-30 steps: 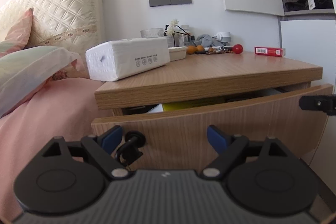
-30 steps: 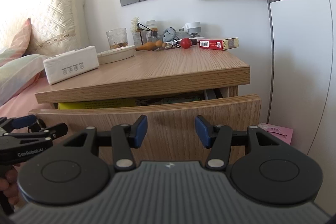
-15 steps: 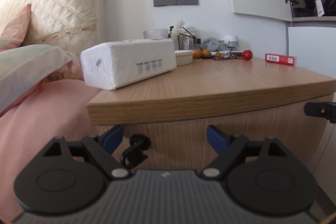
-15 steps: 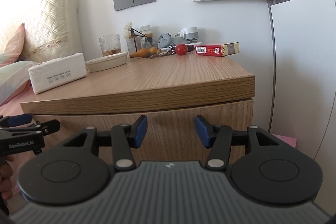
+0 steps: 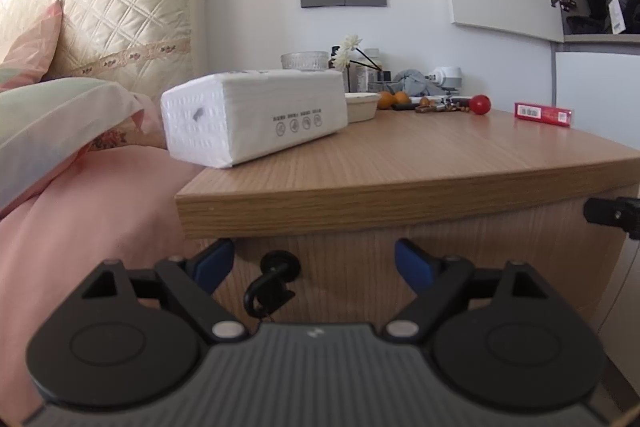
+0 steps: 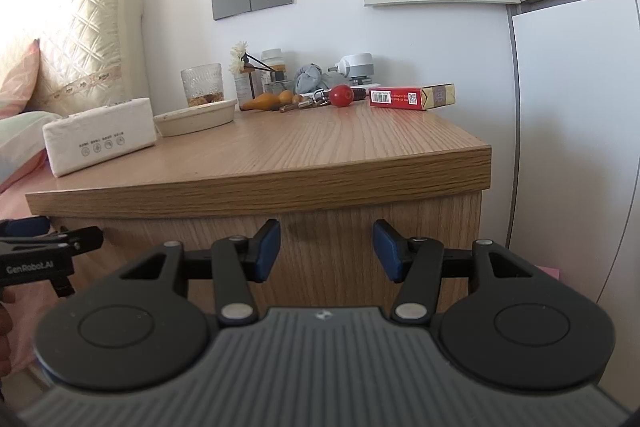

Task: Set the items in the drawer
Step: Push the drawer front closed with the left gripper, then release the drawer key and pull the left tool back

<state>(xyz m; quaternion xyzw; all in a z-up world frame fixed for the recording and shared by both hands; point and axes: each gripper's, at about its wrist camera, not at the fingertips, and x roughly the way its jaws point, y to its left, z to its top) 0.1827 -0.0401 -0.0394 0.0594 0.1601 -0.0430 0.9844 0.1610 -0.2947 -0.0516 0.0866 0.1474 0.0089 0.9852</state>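
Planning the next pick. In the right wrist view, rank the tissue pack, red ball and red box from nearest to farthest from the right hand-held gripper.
1. Tissue pack, front left of the nightstand top.
2. Red box, back right.
3. Red ball, back centre, barely behind the box; these two are nearly too close to call.

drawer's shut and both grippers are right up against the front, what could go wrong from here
1. The key hangs from the lock on the drawer front, between the open left gripper fingers; a nudge could catch or bend it.
2. The open right gripper sits just under the nightstand top's edge, so lifting straight up may hit it.
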